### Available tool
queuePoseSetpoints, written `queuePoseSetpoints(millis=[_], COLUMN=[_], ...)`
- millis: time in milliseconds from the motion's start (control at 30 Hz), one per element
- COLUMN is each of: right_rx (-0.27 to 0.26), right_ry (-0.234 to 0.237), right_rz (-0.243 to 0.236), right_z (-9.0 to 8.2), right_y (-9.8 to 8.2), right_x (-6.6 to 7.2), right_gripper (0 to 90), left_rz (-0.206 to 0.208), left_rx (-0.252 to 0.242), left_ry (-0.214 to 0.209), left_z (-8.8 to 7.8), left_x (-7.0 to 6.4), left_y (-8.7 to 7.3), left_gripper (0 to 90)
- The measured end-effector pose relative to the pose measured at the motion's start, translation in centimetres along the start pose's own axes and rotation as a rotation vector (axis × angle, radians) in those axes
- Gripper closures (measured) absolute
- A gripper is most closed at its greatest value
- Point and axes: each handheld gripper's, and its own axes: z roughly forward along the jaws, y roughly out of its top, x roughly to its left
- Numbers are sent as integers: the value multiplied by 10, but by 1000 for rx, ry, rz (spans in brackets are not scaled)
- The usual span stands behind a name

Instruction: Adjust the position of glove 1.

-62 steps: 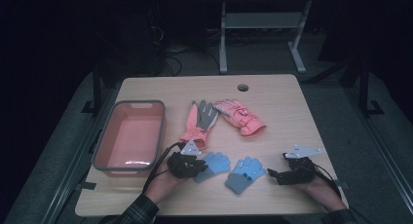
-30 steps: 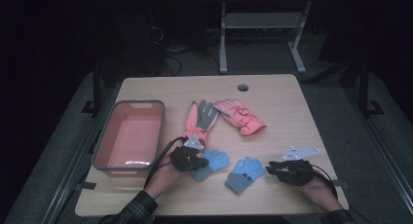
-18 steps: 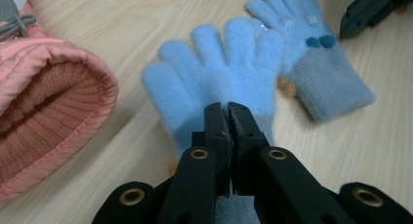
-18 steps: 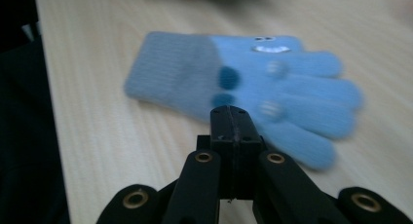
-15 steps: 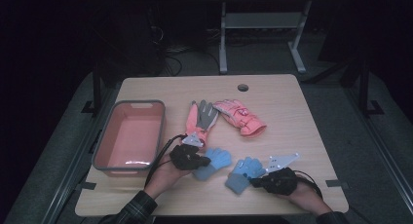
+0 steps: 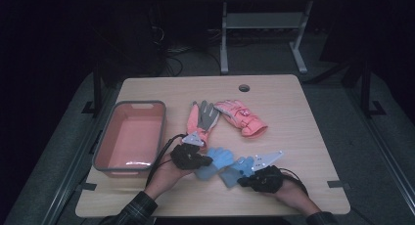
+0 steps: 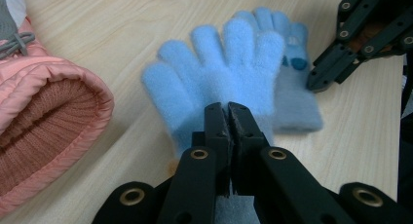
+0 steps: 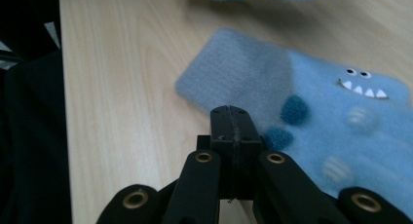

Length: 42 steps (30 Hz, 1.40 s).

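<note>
Material: soft blue fleece, two small gloves; I judge them light, limp and quick to fold or drag, not fragile.
Left blue glove [image 7: 219, 83]: lies near the table's [image 6: 313, 132] front edge, at about 6 o'clock from the pink-and-grey glove [image 6: 201, 118]; in the high view its fingers point toward roughly 1 o'clock, long axis running from cuff to fingertips.
Right blue glove [image 8: 336, 131]: just beside the first, on its right; it has a monster face and dots, and a grey cuff at the near end.
Left gripper [image 7: 228, 114]: jaws pressed together over the left glove's cuff end; a pinch of fabric looks likely, yet I cannot tell.
Right gripper [image 8: 234, 121]: jaws together at the grey cuff's edge; grip uncertain.
Best hold: the cuff, where the fabric doubles.
Elsewhere: pink ski glove [image 6: 242, 117] at 12 o'clock, grey bin [image 6: 129, 137] at 9 o'clock.
</note>
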Motion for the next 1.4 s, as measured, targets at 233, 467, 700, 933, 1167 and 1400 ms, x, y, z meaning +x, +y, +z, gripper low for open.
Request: queuePoseSetpoints(millis=[233,467,700,933,1167,1400], right_rx=[-58,-124,-118,-103,-81,-75], right_ry=[-39,-188,-332,-398,-442,-463], right_rz=[14,82,173,212,235,239], right_z=[-15,-41,-55,-59,-57,-55], right_y=[0,-11,-25,-35,-39,-40], right_x=[-5,-28,-52,-67,-73,-75], right_gripper=[814,527,278,191,158,145], left_rz=[13,45,72,98,114,129], left_rx=[-8,-10,-8,18,62,82], left_ry=[-7,-28,-58,-81,-74,-63], left_z=[0,8,23,46,61,67], left_x=[-1,-9,-17,-26,-35,-38], left_y=[6,18,36,50,53,52], left_gripper=[874,874,874,874,874,874])
